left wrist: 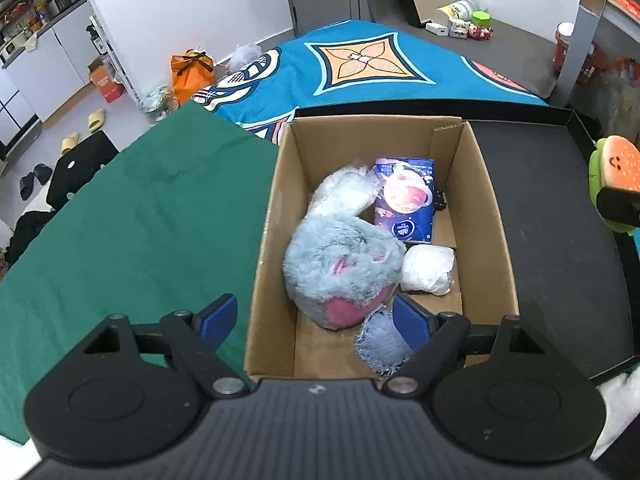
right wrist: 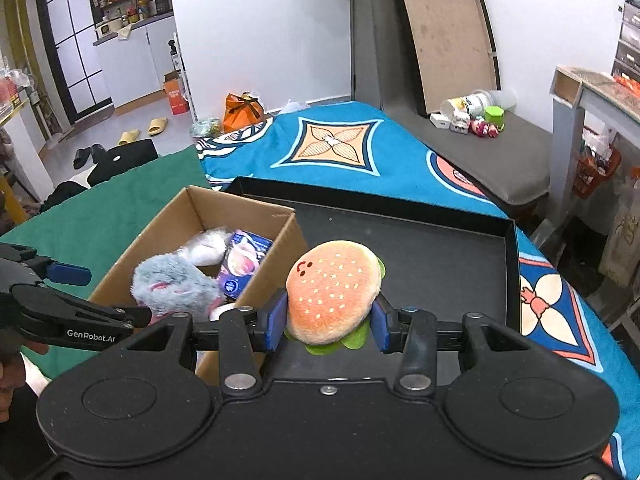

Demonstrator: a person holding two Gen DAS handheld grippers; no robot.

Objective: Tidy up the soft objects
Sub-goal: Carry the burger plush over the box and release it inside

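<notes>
Right gripper (right wrist: 328, 322) pinches the orange hamburger plush toy (right wrist: 334, 298), held above the black tray just right of the open brown cardboard box (right wrist: 244, 280). Left gripper (left wrist: 312, 318) gapes empty over the box. Best release above the box's bare corner.

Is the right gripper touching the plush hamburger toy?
Touching. The right wrist view shows the right gripper with both blue pads pressed into the sides of the plush hamburger toy, lifted above the black tray.
</notes>
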